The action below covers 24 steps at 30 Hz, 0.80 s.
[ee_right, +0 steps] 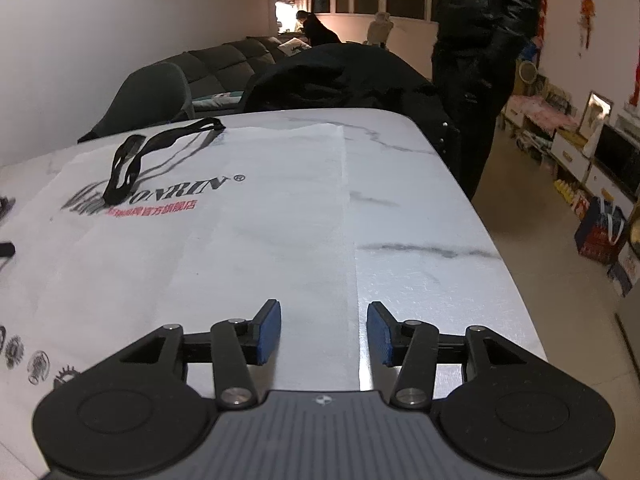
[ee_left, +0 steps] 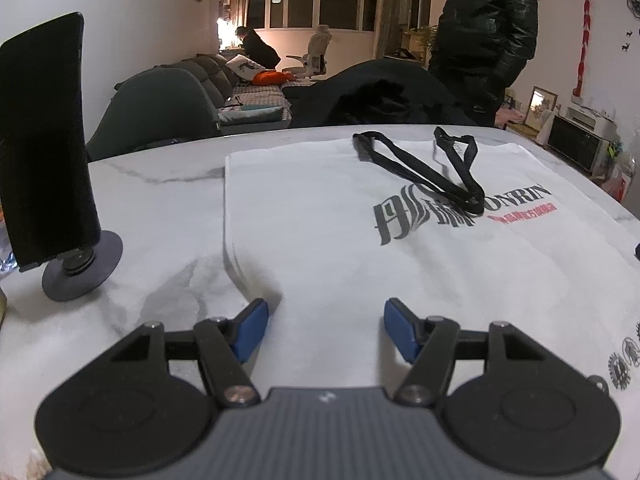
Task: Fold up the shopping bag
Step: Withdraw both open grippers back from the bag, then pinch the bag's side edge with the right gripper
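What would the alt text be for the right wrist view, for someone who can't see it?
A white shopping bag lies flat on a marble table, its black handles flopped over the printed logo. The right tongs hang open in the foreground, straddling the bag's right edge. Behind the table, a person in a dark jacket stands in a dim living room.

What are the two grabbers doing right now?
Left gripper: open, holding nothing, over the bag.
Right gripper: open, holding nothing.

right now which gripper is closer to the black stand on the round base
Left. The left gripper sits at the white shopping bag's left edge, with the black stand just beyond on the marble table. The right gripper straddles the bag's opposite edge.
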Motion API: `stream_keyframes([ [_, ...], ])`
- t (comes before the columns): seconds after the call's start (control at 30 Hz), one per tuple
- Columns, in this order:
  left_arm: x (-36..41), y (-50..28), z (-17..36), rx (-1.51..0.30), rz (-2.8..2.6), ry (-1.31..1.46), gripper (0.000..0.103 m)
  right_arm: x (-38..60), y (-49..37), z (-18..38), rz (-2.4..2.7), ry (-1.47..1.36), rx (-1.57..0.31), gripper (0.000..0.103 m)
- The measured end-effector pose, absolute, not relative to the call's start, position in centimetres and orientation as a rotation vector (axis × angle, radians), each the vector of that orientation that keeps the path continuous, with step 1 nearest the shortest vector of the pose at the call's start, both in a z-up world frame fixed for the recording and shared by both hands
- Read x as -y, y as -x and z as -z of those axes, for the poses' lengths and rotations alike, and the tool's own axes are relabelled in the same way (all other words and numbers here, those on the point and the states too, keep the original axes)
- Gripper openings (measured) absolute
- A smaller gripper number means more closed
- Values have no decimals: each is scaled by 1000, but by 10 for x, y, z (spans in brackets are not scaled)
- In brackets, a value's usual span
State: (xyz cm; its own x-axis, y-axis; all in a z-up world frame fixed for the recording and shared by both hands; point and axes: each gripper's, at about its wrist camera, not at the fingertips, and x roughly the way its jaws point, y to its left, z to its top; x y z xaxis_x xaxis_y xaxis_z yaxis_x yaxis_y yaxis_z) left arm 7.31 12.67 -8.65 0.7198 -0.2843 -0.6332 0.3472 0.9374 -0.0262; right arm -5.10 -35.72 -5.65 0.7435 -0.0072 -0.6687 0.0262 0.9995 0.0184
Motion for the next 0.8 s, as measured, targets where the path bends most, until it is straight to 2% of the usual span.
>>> stream_keyframes([
  [0.23, -127, -73, 87, -687, 343, -104, 61, 346, 54, 58, 13, 1, -718, 48],
  [0.47, -125, -74, 87, -689, 338, -115, 62, 342, 54, 59, 0, 9, -705, 39],
  [0.53, -124, -74, 86, -692, 335, -114, 62, 340, 55, 59, -6, 13, -701, 35],
  [0.7, -124, -74, 86, -693, 322, -114, 62, 328, 55, 59, -25, 37, -687, 11],
  [0.8, -122, -75, 86, -695, 315, -113, 62, 321, 55, 61, -14, 53, -674, 7],
])
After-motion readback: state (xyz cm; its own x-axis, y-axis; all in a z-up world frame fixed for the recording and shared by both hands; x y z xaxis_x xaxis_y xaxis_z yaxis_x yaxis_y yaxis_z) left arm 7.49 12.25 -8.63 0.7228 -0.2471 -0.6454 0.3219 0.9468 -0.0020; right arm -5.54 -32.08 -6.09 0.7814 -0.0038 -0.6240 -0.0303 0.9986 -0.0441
